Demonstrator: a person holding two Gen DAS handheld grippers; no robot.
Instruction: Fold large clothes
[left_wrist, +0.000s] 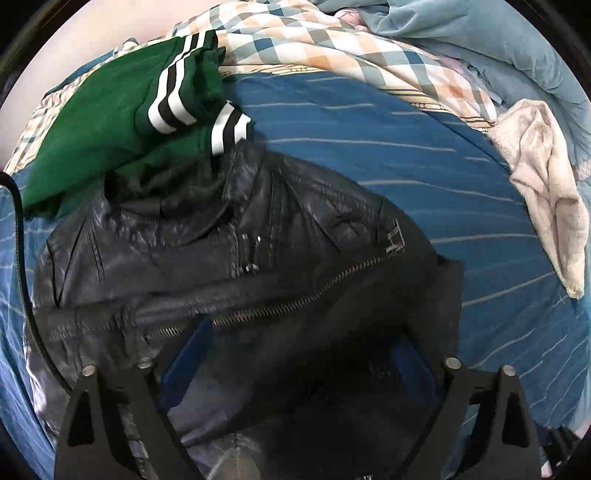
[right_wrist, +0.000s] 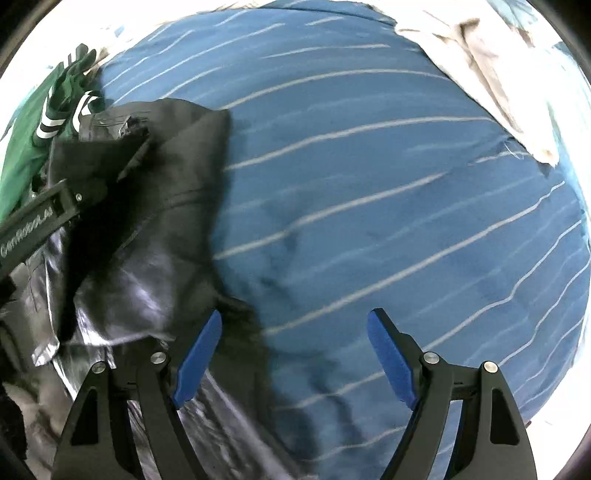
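1. Left wrist view: the left tool (left_wrist: 295, 387) points steeply down over a black leather jacket (left_wrist: 236, 258), which lies crumpled on the bed (left_wrist: 480, 280) right under and ahead of the tool. Its jaws stand spread wide, with the jacket's dark lining between them, but no pad is seen pressing on the cloth, so nothing is pinched. Ahead and to the left of the tool, a green garment with black and white striped cuffs (left_wrist: 122, 122) rests against the jacket's far edge. A pale towel (left_wrist: 546, 192) lies well off to the right, and a checked blanket (left_wrist: 332, 48) sits far ahead

2. Right wrist view: the right tool (right_wrist: 295, 358) points straight down, its jaws spread and empty. Its left blue pad (right_wrist: 199, 358) hangs over the jacket's edge, the right pad (right_wrist: 391, 362) over bare striped sheet. The jacket lies to the left of this tool

3. Judgement: the jacket looks bunched and not yet folded, so this is the stage of taking hold and laying it flat. The next move likely calls for each tool to close on an edge or shoulder and draw the jacket out smooth
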